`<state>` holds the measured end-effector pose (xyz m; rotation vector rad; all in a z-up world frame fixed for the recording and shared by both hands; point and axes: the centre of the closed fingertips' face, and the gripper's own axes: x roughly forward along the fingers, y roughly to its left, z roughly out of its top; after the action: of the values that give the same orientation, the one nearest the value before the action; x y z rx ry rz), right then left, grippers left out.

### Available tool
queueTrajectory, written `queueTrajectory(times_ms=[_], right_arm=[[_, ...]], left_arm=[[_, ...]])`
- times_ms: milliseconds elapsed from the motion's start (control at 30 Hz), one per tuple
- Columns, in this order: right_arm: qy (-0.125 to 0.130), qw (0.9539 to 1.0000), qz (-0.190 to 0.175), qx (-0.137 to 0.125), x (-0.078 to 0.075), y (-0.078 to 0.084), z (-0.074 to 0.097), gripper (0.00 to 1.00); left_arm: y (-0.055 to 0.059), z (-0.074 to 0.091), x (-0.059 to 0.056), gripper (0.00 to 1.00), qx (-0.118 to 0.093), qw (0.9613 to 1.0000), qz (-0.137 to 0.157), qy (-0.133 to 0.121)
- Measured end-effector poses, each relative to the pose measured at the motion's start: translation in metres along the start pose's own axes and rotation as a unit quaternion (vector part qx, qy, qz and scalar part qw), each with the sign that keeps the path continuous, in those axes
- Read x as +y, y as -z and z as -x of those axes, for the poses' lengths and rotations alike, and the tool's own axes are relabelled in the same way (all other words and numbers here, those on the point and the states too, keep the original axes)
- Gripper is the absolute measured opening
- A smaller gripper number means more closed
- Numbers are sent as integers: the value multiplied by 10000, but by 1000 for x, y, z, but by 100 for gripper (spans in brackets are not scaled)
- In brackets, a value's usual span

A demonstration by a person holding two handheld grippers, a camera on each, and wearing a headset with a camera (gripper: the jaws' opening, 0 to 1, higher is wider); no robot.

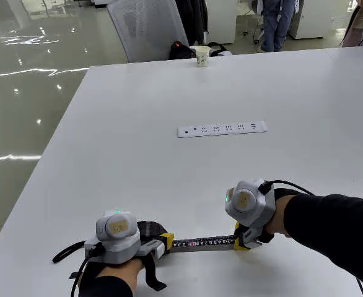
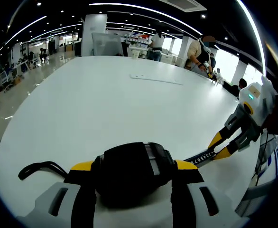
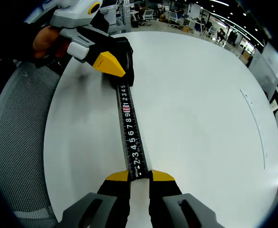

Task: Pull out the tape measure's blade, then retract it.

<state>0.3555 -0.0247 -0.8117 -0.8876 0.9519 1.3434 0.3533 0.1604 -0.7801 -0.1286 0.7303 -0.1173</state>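
**Desk:** What is nearest you, at the table's front edge?

**Operator:** My left gripper (image 2: pixel 134 166) is clamped around the black tape measure (image 2: pixel 129 180), which rests on the white table (image 1: pixel 169 167) close to me. My right gripper (image 3: pixel 139 176) pinches the tip of the blade (image 3: pixel 128 128). A short length is drawn out, lying flat between the two.

**Desk:** How do you do the pull well?

**Operator:** As I judge it, I pin the case dead steady and draw the right hand straight along the blade's own line, low and level, so it doesn't twist or kink. For the return, I'd ride it back rather than let it snap.

**Desk:** What do the views add to each other?

**Operator:** The right gripper view gives me legible numerals and a red mark, which the head view blurs. The head view lays out what's beyond: a power strip (image 1: pixel 222 129) mid-table, well apart, and a paper cup (image 1: pixel 202 55) at the far edge.
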Motion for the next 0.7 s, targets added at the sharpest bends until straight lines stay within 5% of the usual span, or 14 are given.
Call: queueTrajectory(times_ms=[700], right_arm=[[5, 10000, 58, -28, 2, -9, -2, 11]], left_arm=[[0, 0, 0, 59, -9, 10000, 21, 6]])
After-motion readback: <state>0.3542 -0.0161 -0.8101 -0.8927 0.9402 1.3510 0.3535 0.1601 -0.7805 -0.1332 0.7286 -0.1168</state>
